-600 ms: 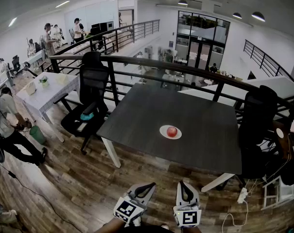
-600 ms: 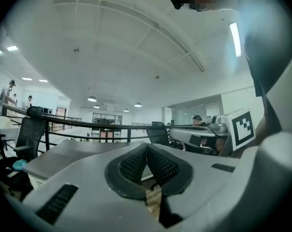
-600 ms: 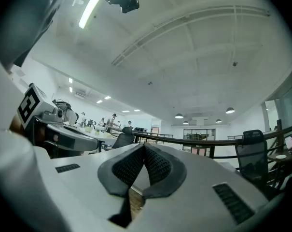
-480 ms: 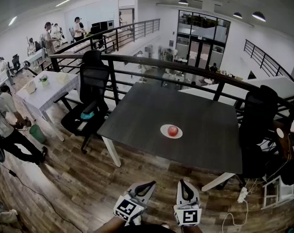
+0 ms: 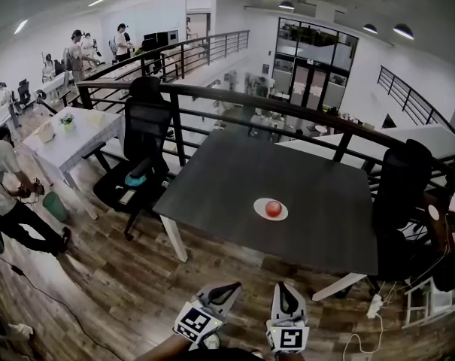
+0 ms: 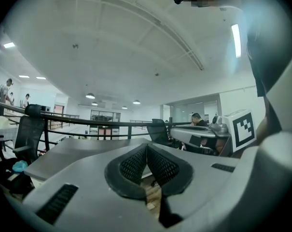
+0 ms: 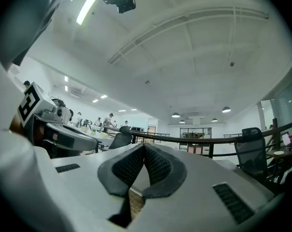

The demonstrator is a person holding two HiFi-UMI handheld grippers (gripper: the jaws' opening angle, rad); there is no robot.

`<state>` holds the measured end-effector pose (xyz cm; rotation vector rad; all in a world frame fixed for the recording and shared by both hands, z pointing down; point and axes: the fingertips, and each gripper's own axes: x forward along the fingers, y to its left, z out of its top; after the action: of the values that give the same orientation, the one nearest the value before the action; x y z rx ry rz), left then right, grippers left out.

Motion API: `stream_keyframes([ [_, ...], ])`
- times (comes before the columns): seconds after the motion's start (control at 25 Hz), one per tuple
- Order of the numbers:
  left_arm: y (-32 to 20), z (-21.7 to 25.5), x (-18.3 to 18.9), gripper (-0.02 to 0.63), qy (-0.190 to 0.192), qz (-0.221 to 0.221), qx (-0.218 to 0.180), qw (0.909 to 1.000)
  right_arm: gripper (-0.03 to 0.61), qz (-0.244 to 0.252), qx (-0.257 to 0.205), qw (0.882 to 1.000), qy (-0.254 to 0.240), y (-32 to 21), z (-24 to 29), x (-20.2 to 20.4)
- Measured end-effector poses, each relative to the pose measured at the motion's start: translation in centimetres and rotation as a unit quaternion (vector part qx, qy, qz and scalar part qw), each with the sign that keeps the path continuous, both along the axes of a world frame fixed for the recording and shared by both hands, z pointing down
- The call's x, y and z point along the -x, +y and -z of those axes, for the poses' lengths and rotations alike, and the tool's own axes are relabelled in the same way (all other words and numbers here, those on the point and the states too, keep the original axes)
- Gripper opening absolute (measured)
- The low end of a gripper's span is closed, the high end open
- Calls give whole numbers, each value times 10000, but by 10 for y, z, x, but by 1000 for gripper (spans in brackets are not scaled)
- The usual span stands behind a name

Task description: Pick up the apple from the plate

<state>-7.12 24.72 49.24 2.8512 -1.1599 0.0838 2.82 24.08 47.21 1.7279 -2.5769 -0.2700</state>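
A red apple [image 5: 273,208] rests on a small white plate [image 5: 260,210] near the middle of a dark square table [image 5: 219,179]. Both grippers are held low at the bottom of the head view, well short of the table's near edge and over the wooden floor. The left gripper [image 5: 229,286] is shut with nothing in it; its black pads meet at the tips [image 6: 146,146]. The right gripper [image 5: 283,286] is shut and empty too, pads together [image 7: 144,146]. Neither gripper view shows the apple; both look level across the tabletop.
Black office chairs stand at the table's left [image 5: 141,153] and right [image 5: 404,190]. A dark railing [image 5: 235,96] runs behind the table. A white-clothed table [image 5: 73,138] and several people are at the far left. Cables and a power strip [image 5: 375,304] lie on the floor at right.
The view has shifted slightly: the apple and plate sit a little lower and further right in the head view. Both grippers keep their place and stay shut.
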Motion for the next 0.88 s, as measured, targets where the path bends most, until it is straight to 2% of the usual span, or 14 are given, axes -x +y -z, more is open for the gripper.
stream_keyframes([
  [0.16,-13,-3,16,23,64,-60,-25,10000,25,-18,-38,9996,-276,-11,3,14],
  [0.52,-28,-5,31,23,135,-257,48,9996,25,-179,185,9991,-348,-22,-4,31],
  [0.68,-47,-12,31,23,114,-262,103,9995,25,-339,259,9985,-335,-43,-11,27],
  [0.88,-85,-14,21,23,-1,-169,86,9998,25,-257,163,9992,-271,-82,-9,16],
])
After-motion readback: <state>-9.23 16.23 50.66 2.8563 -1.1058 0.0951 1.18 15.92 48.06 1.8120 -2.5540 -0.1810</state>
